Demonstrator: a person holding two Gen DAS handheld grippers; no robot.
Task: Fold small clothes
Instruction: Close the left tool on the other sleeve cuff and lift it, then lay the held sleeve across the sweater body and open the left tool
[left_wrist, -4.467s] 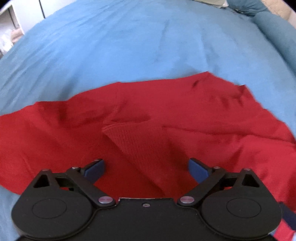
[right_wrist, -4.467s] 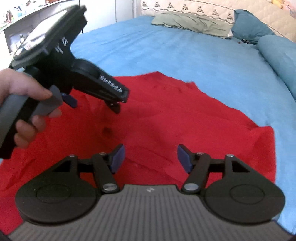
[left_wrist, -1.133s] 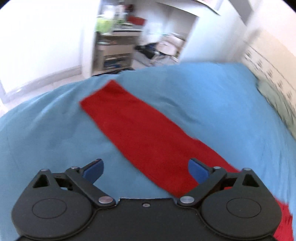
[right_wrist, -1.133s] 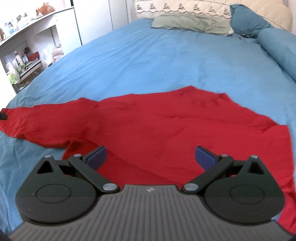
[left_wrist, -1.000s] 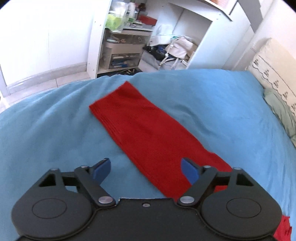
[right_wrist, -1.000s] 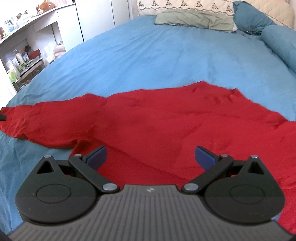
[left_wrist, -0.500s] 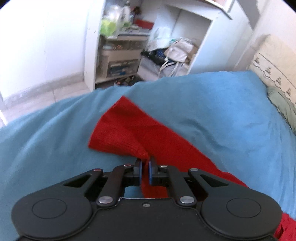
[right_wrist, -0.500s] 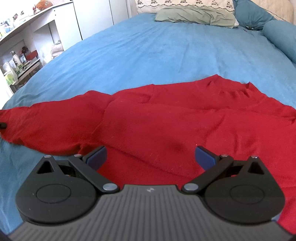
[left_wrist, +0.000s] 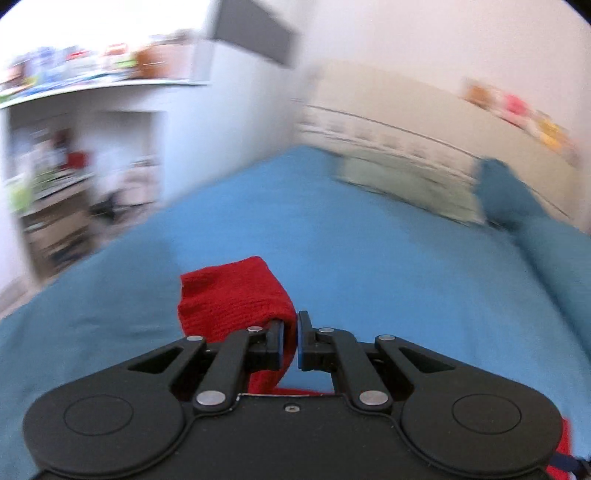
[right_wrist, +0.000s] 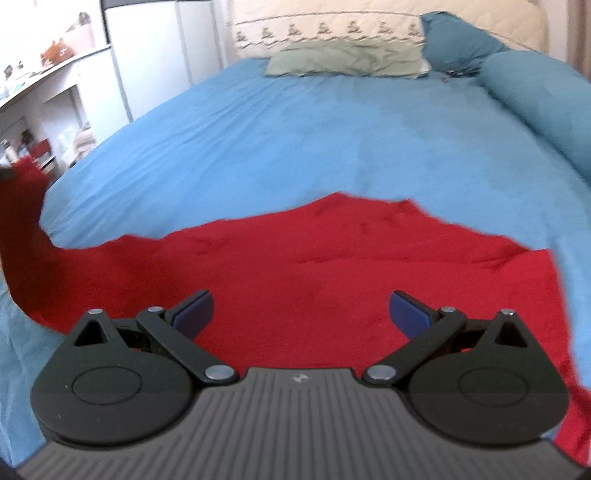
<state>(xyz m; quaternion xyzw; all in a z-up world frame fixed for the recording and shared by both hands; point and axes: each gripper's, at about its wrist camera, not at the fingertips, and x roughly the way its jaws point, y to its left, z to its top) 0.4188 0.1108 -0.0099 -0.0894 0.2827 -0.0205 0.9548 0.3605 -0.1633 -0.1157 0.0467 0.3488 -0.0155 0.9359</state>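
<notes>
A red long-sleeved garment (right_wrist: 314, 266) lies spread on the blue bed sheet (right_wrist: 295, 129). My left gripper (left_wrist: 291, 339) is shut on the red sleeve's cuff end (left_wrist: 232, 299), which is lifted off the bed and folds over the fingers. In the right wrist view that raised sleeve (right_wrist: 18, 221) rises at the far left edge. My right gripper (right_wrist: 300, 310) is open and empty, hovering low over the garment's body.
A green pillow (right_wrist: 343, 59) and blue pillows (right_wrist: 532, 92) lie at the head of the bed. White shelves and cabinets (right_wrist: 55, 92) stand along the left side. The left wrist view is motion-blurred.
My left gripper closed on the sleeve's cuff and has lifted it, swinging toward the head of the bed. The right gripper has stayed open over the garment's body.
</notes>
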